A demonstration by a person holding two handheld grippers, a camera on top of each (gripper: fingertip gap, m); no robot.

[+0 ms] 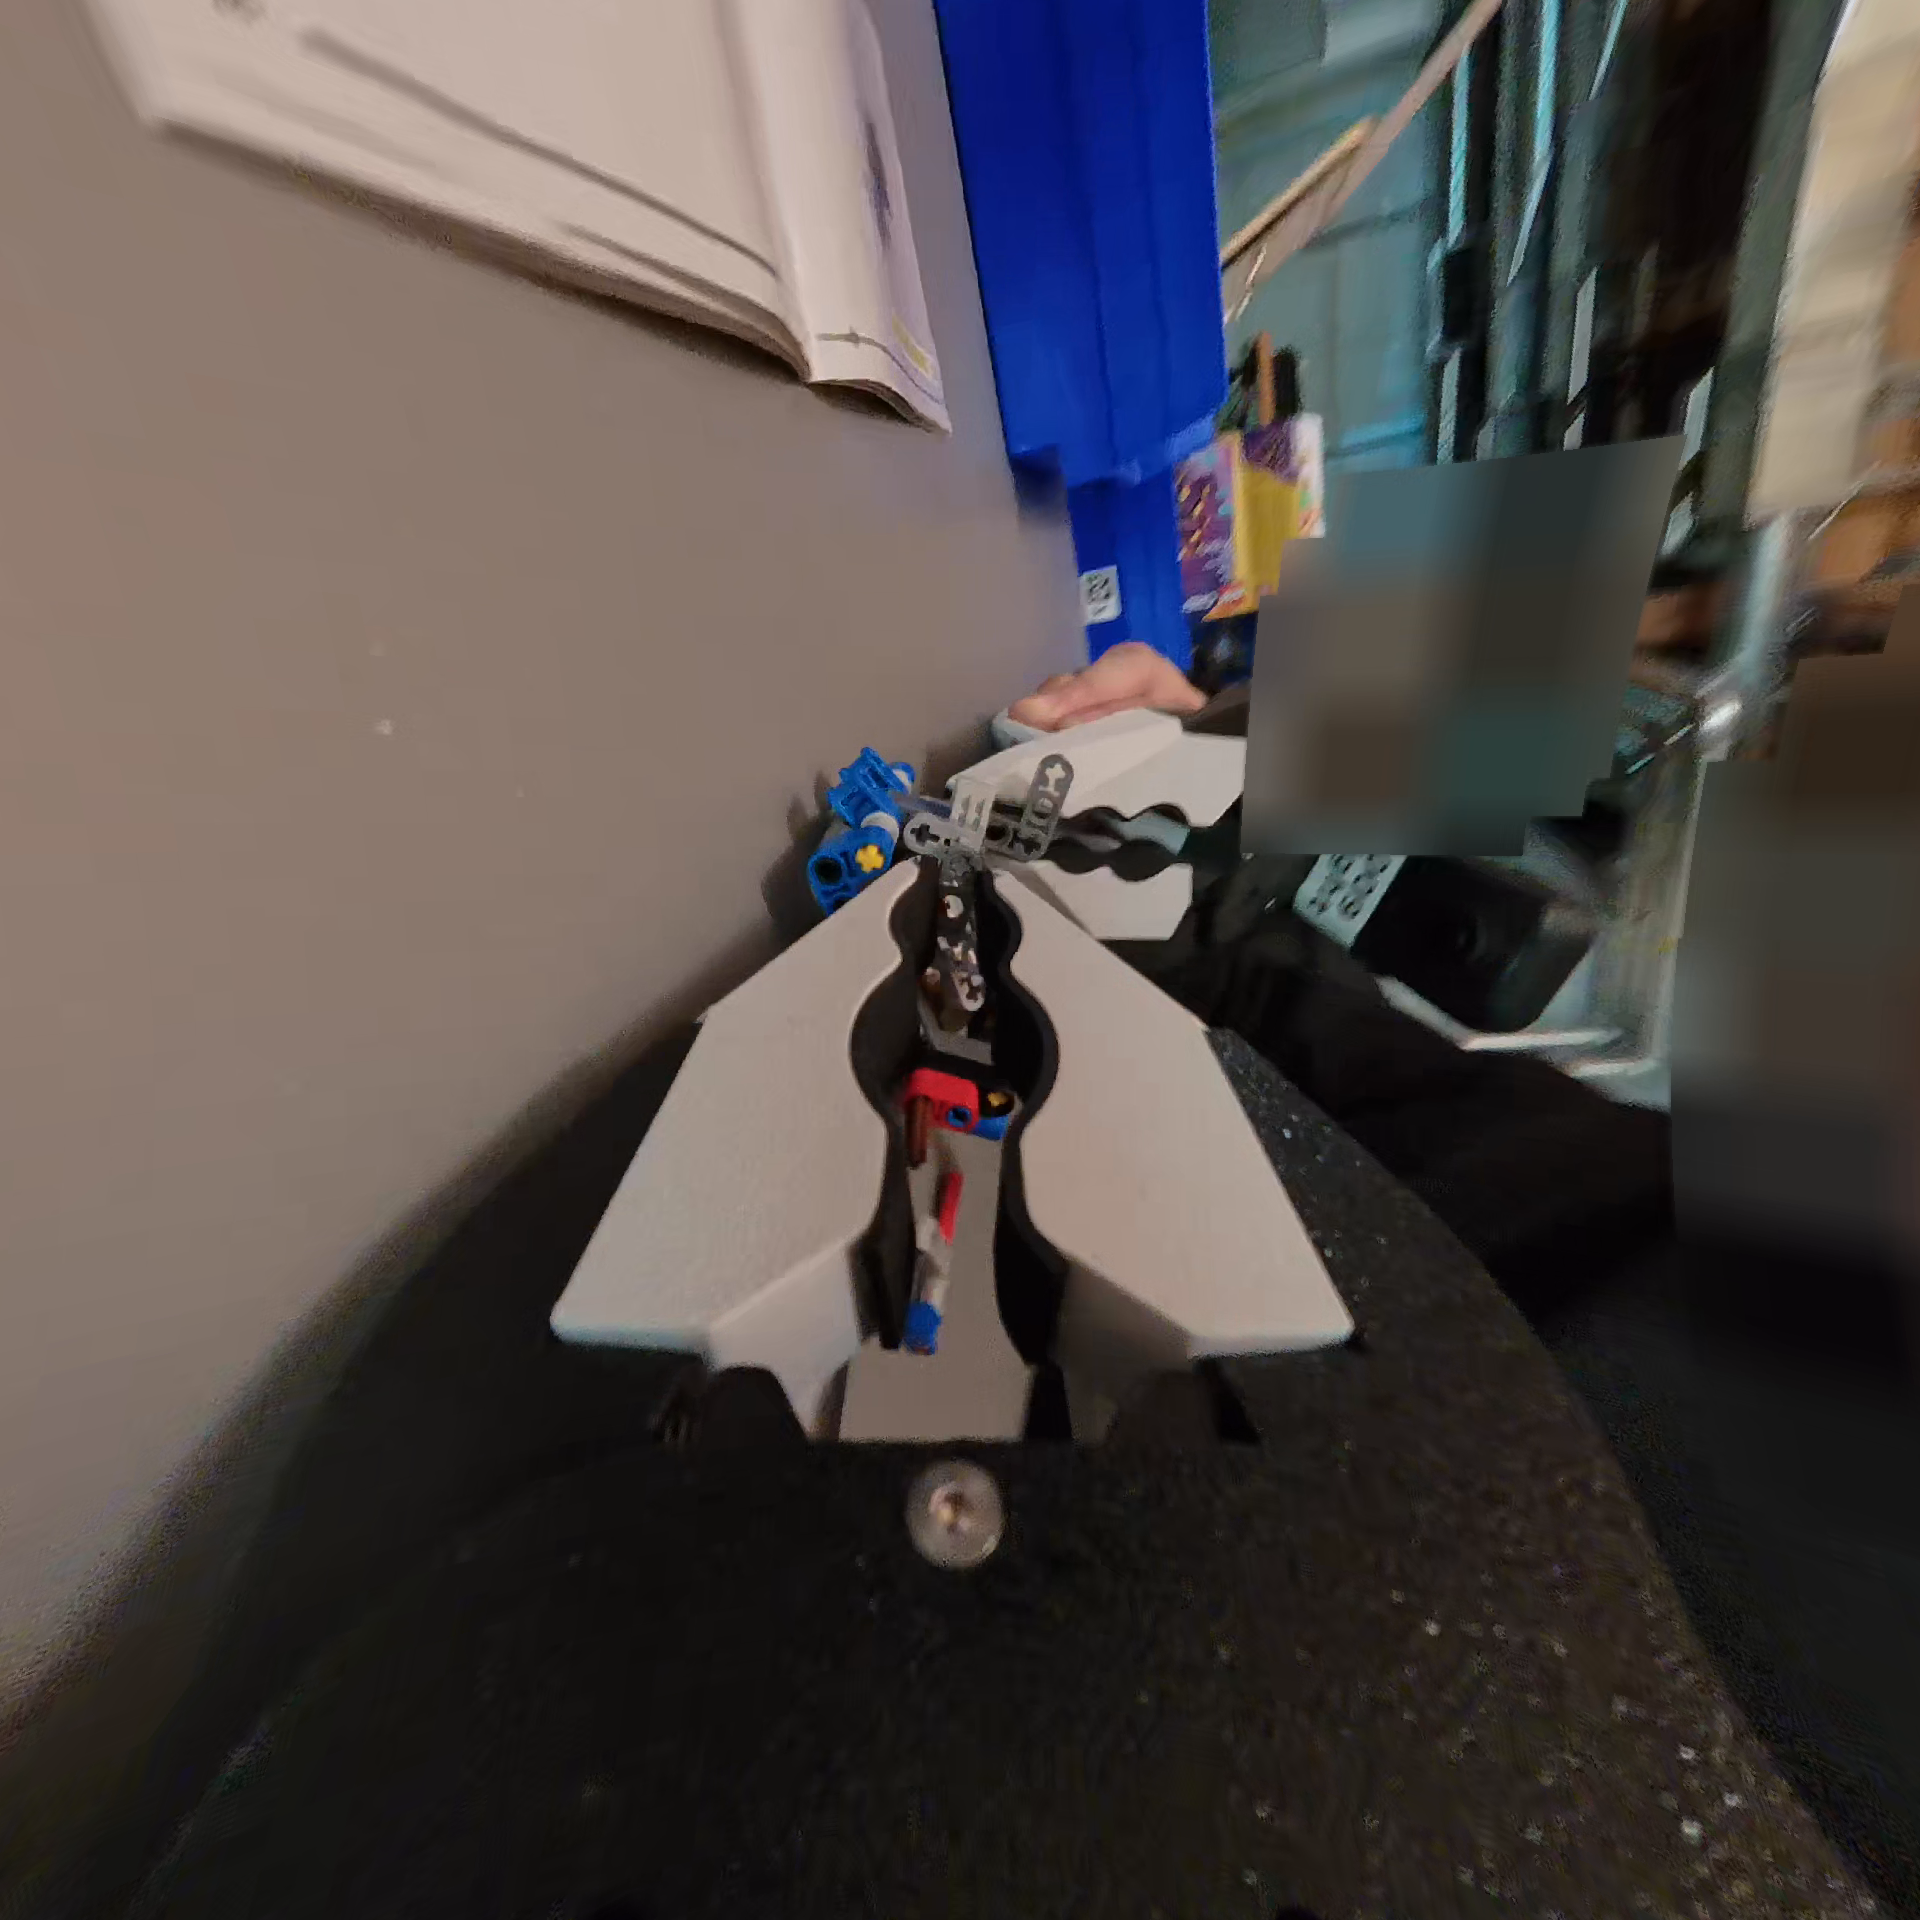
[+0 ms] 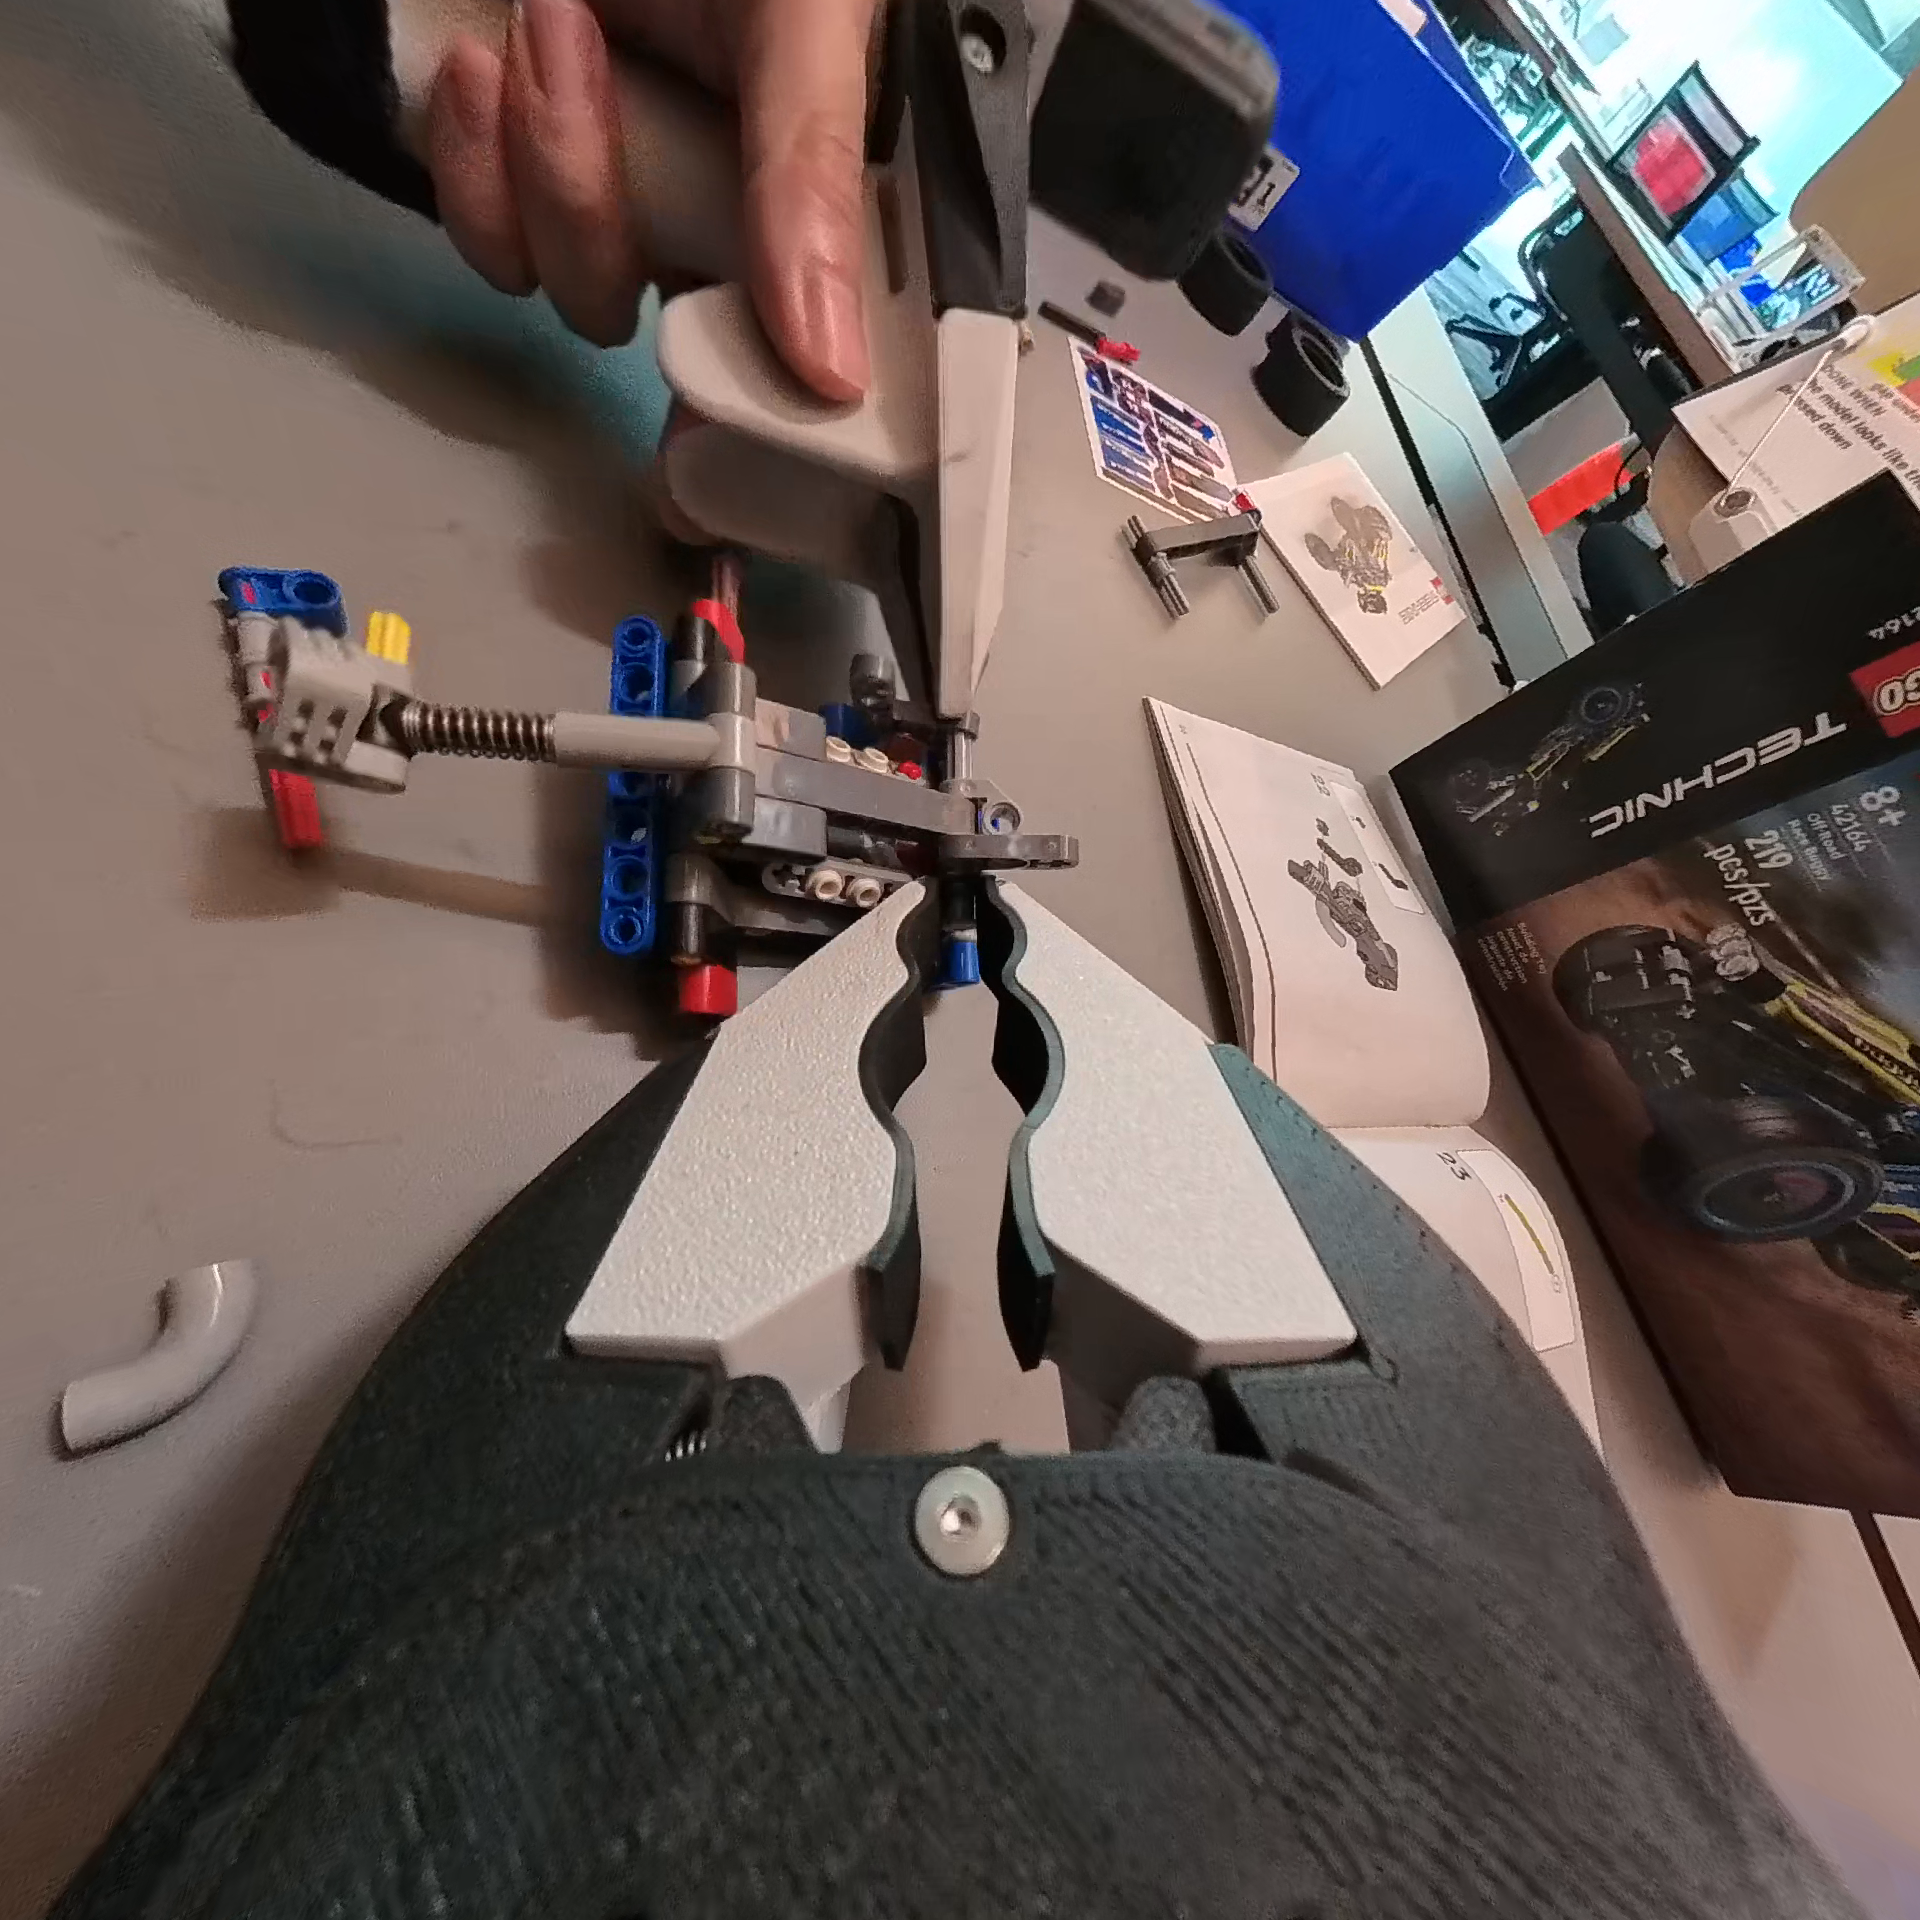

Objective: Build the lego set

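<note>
Both tongs gripped one brick model (image 2: 790, 821) over the grey table (image 2: 312, 1091). The left gripper (image 1: 961, 914) was clamped along the model's grey beam, steadying it. The right gripper (image 2: 956, 925) pinched a blue-tipped pin at its end. An open booklet (image 2: 1340, 904) lay toward the table's right edge beside the box (image 2: 1662, 1039).

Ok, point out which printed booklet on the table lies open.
The instruction booklet beside the toy box lies open, showing assembly diagrams; the smaller booklet farther back is closed.
</note>
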